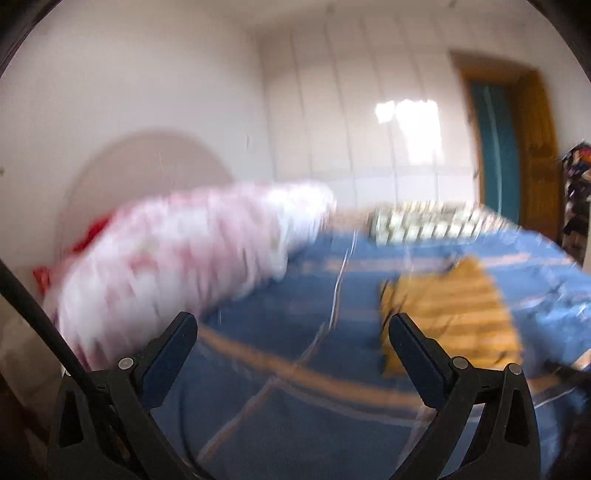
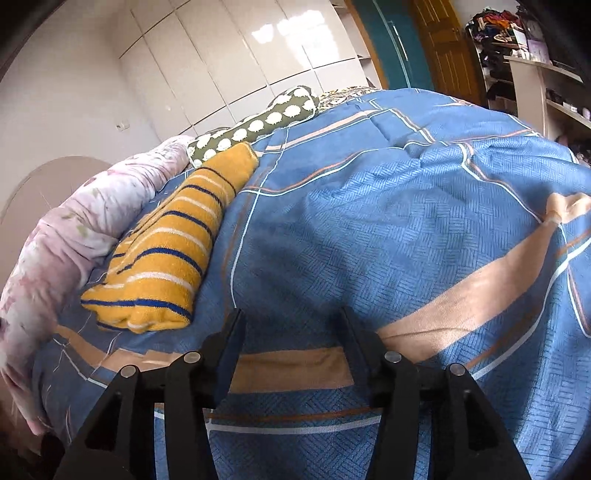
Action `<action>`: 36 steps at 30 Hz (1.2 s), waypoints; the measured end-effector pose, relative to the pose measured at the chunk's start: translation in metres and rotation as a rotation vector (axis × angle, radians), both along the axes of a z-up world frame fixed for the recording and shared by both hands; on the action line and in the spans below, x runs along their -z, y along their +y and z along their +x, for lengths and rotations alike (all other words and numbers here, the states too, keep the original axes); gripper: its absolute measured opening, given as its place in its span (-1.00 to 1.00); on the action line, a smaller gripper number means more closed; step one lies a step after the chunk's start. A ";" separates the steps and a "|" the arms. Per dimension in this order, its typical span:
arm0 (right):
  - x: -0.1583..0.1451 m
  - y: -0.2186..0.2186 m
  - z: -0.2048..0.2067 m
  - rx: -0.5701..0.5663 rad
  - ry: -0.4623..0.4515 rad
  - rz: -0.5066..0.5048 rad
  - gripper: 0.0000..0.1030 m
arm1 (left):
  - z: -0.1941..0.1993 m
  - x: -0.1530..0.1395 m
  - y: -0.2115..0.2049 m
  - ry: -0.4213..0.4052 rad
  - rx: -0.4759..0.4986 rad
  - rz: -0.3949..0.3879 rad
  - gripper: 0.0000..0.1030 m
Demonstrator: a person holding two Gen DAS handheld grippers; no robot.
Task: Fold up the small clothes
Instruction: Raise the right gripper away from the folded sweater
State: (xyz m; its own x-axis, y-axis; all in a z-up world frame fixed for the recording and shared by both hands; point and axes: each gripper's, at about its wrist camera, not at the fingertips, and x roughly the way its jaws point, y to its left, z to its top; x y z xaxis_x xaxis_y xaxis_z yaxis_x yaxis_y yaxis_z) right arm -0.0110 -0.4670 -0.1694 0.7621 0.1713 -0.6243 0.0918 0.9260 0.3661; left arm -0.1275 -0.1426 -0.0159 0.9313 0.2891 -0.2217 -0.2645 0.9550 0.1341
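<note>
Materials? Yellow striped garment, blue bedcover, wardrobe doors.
Yellow striped garment: looks like terry or fleecy knit, with a fuzzy, matte nap. Blue bedcover: soft woven cloth, printed basket-weave pattern, matte, creased. Wardrobe doors: glossy lacquer or laminate, mirroring the window glare.

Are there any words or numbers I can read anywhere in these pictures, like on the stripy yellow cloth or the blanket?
None can be read.
Yellow striped cloth: stripes only, no label showing.
Blue bedspread: lines and blocks, no words.
Green pillow: white shapes, no letters.
Shelf clutter: too small to read.
Left wrist view: too blurred.
</note>
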 end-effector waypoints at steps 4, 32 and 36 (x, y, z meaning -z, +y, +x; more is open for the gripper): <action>-0.025 0.020 -0.029 0.008 0.017 -0.116 0.12 | -0.037 -0.042 -0.009 -0.040 0.122 -0.065 1.00; -0.090 0.024 -0.111 0.153 -0.167 -0.292 0.81 | -0.039 -0.023 -0.071 0.302 0.251 -0.018 1.00; -0.074 0.031 -0.098 0.107 -0.126 -0.319 0.81 | -0.014 -0.004 -0.076 0.376 0.238 -0.005 1.00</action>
State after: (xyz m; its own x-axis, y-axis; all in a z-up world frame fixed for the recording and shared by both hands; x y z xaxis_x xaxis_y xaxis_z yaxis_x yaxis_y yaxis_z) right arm -0.1091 -0.4361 -0.0949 0.8394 -0.1019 -0.5339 0.1669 0.9831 0.0748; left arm -0.1417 -0.2189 -0.0120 0.8264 0.0739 -0.5582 0.0294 0.9843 0.1739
